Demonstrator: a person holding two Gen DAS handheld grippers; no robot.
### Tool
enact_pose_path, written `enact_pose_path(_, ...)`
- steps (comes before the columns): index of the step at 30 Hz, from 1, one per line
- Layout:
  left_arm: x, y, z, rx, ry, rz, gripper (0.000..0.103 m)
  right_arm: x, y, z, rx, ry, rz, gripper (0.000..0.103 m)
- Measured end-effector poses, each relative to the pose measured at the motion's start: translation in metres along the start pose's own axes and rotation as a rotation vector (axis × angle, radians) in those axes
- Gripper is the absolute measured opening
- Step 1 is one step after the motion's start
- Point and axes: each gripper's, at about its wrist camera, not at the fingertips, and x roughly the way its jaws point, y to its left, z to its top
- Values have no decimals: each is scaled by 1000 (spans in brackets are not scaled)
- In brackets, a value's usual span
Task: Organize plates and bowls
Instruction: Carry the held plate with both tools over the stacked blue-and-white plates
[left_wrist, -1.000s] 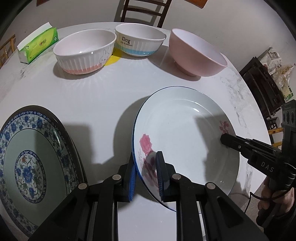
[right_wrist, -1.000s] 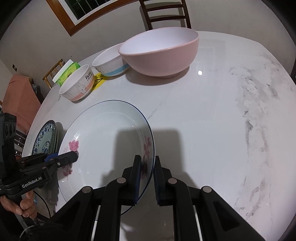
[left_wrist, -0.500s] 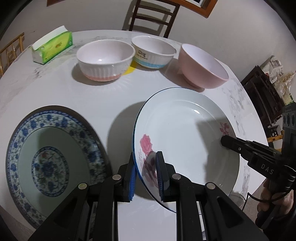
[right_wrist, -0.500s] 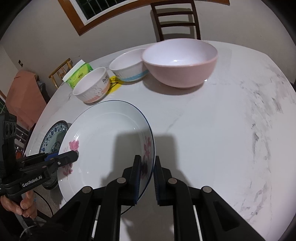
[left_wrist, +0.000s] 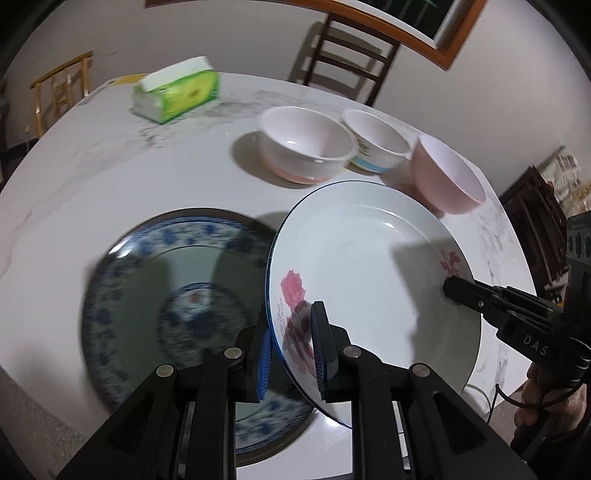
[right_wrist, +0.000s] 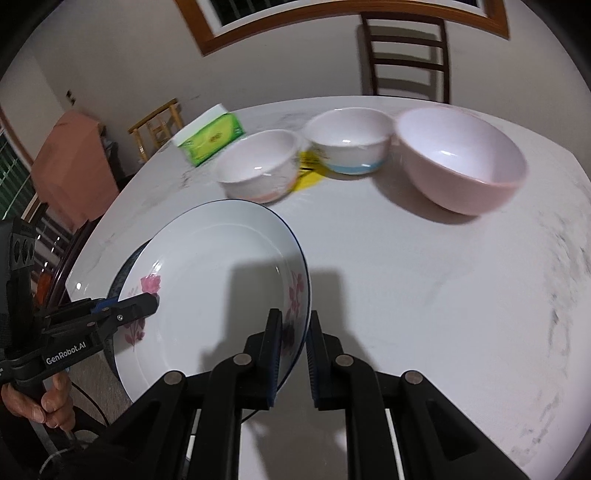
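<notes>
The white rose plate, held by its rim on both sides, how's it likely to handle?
The white rose plate looks rigid and glazed, so it could slip between the left tongs and right tongs. It is probably breakable, so lower it gently onto the blue patterned plate.

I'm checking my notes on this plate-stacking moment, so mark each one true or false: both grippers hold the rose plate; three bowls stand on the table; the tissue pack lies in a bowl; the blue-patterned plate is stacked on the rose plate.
1. Both grippers hold the rose plate. True: left gripper and right gripper clamp opposite rims.
2. Three bowls stand on the table. True.
3. The tissue pack lies in a bowl. False: it sits on the table.
4. The blue-patterned plate is stacked on the rose plate. False: it lies on the table, partly beneath it.
</notes>
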Motion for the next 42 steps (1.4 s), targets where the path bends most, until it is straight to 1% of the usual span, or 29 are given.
enact_pose_path(7,-21,44,-8,-64,-25,61,16,22,42,7,-57,32,56,13)
enact_pose_path(11,-25,65,-15,-107,-19,91,16,40,62,9,-85,66,81,13)
enact_pose_path(16,-23,85,-21,-144,-1,110,16,57,77,8,-97,99,98,13)
enact_pose_path(22,-19,97,-22,-167,13,119,16,68,83,10,-102,119,107,13)
enact_pose_path(31,-12,102,-21,-179,34,127,16,74,86,9,-99,134,108,13)
enact_pose_path(38,-10,105,-21,-188,43,140,18,77,90,9,-116,133,94,14)
enact_pose_path(42,-9,104,-19,-194,44,152,18,77,96,7,-149,126,79,16)
